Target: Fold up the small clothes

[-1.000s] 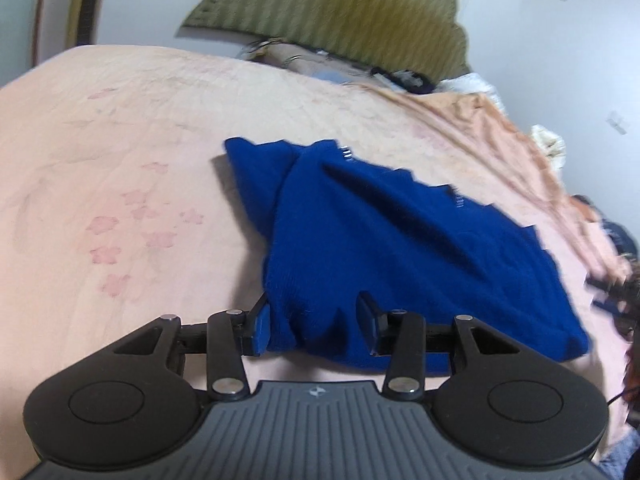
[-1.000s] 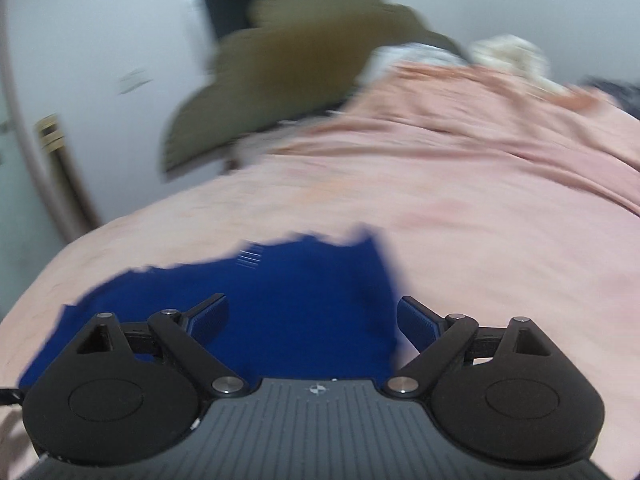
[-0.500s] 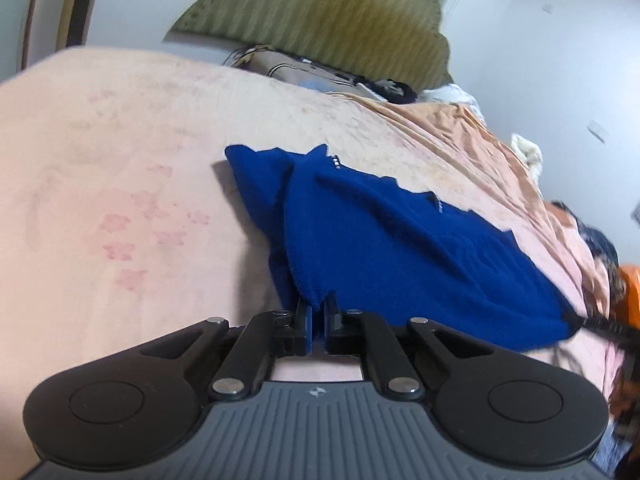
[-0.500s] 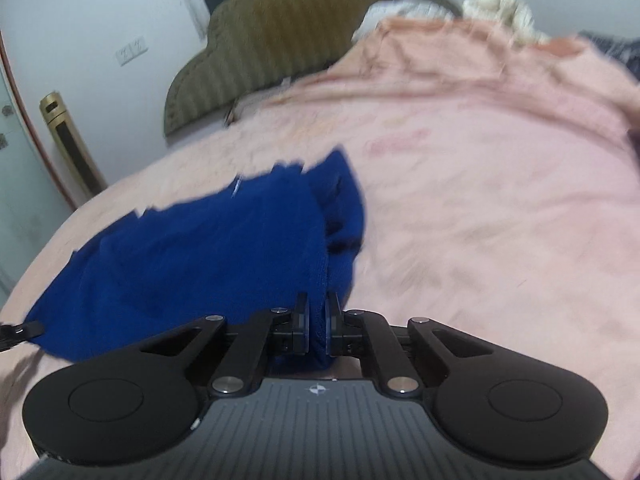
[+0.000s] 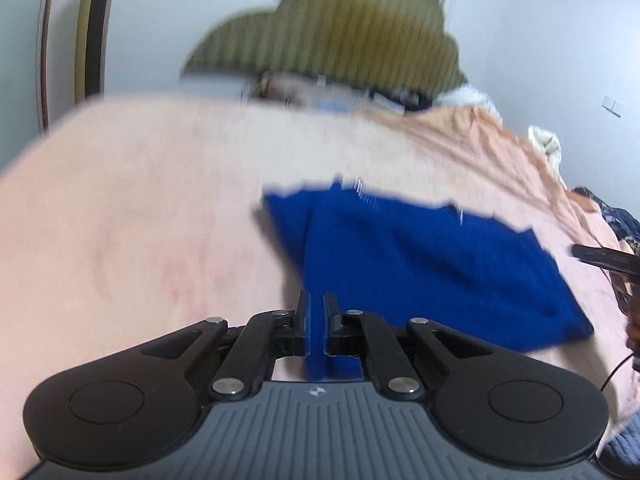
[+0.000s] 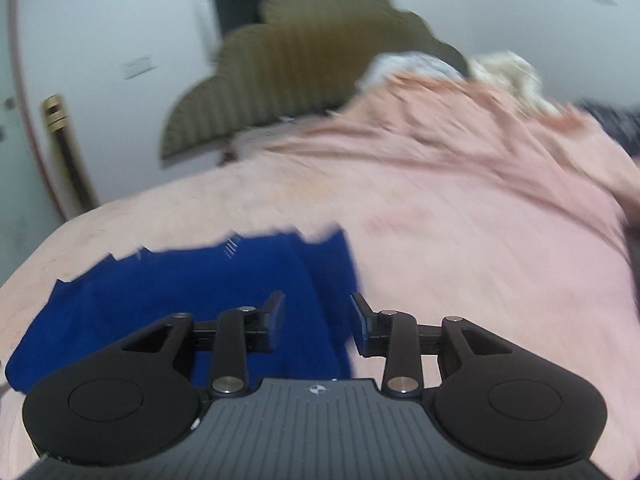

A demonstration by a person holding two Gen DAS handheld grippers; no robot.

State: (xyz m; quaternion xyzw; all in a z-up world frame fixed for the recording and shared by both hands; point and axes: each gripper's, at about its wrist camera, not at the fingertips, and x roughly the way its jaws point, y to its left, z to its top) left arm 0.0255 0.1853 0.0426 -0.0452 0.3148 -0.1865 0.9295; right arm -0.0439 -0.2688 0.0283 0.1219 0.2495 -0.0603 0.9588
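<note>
A dark blue garment (image 5: 420, 264) lies partly folded on the pink bedspread (image 5: 140, 200). My left gripper (image 5: 316, 312) is shut on the garment's near edge, with blue cloth pinched between the jaws. In the right wrist view the garment (image 6: 180, 292) lies at lower left. My right gripper (image 6: 318, 312) is open, with its jaws on either side of the garment's near right edge. Both views are blurred by motion.
An olive-green headboard (image 5: 340, 28) stands at the far end of the bed, with clutter below it. A bunched orange-pink blanket (image 6: 480, 128) and pale clothes (image 6: 508, 72) lie at the far right. A gold and black upright object (image 5: 94, 28) stands by the wall.
My right gripper, shut on the garment half a second ago, has opened. My left gripper stays shut on the cloth. Both cameras have shifted, and the far end of the room shows more.
</note>
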